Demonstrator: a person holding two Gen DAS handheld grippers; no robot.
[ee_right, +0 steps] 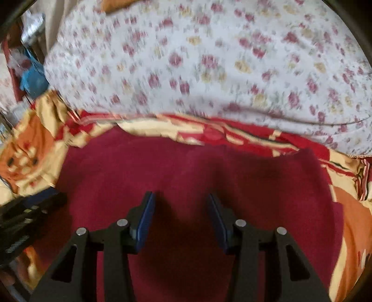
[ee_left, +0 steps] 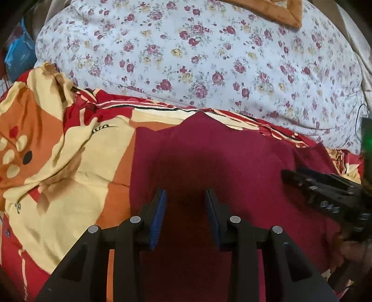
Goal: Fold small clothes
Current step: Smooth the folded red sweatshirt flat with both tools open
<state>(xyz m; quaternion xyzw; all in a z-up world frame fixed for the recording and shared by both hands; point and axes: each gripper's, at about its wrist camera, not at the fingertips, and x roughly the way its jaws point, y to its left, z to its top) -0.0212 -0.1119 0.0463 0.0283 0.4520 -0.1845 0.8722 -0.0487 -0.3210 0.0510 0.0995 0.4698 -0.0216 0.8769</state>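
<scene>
A dark red garment (ee_left: 220, 158) lies spread flat on a patterned red, orange and cream blanket (ee_left: 58, 151). It also shows in the right wrist view (ee_right: 186, 172). My left gripper (ee_left: 186, 192) hovers over the garment's left part, jaws open and empty. My right gripper (ee_right: 180, 197) hovers over the garment's middle, jaws open and empty. The right gripper shows at the right edge of the left wrist view (ee_left: 325, 188). The left gripper shows at the left edge of the right wrist view (ee_right: 28, 209). The right wrist view is blurred.
A white quilt with a rose print (ee_left: 197, 58) lies beyond the garment, also in the right wrist view (ee_right: 209, 58). A brown cloth (ee_left: 267, 9) lies on it at the back. Blue bags (ee_left: 18, 51) sit at the far left.
</scene>
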